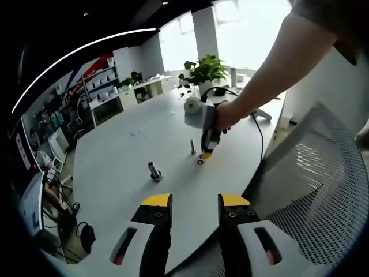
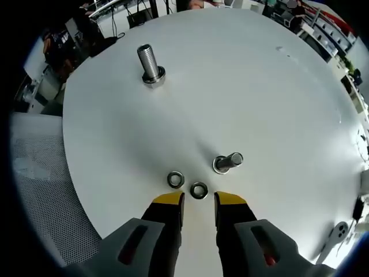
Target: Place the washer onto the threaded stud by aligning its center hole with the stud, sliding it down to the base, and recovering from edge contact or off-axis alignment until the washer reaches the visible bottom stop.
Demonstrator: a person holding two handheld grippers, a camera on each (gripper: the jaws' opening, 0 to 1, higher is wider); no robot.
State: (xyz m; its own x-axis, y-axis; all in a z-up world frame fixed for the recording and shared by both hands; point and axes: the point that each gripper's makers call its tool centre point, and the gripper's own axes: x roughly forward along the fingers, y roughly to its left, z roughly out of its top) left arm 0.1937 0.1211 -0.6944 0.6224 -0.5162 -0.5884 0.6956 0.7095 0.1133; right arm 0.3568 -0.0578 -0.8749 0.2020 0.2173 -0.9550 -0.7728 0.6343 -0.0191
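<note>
In the right gripper view, two steel washers lie flat on the white round table (image 2: 277, 104): one washer (image 2: 199, 190) just ahead of the gap between my right gripper's (image 2: 199, 200) yellow fingertips, the other washer (image 2: 175, 179) slightly left. The gripper is open with nothing between its jaws. A slim threaded stud (image 2: 228, 161) stands just beyond, to the right. A thicker threaded stud (image 2: 151, 64) stands farther off. In the left gripper view, my left gripper (image 1: 196, 201) hovers open near the table edge, while the right gripper (image 1: 206, 153), held by a hand, points down at the washers (image 1: 200, 162) beside the slim stud (image 1: 192, 145).
A grey mesh chair (image 1: 323, 179) stands close at the table's edge, also seen as the mesh chair (image 2: 40, 173). A potted plant (image 1: 204, 69) and a black cable (image 1: 258, 130) sit at the table's far side. Shelves and desks line the room behind.
</note>
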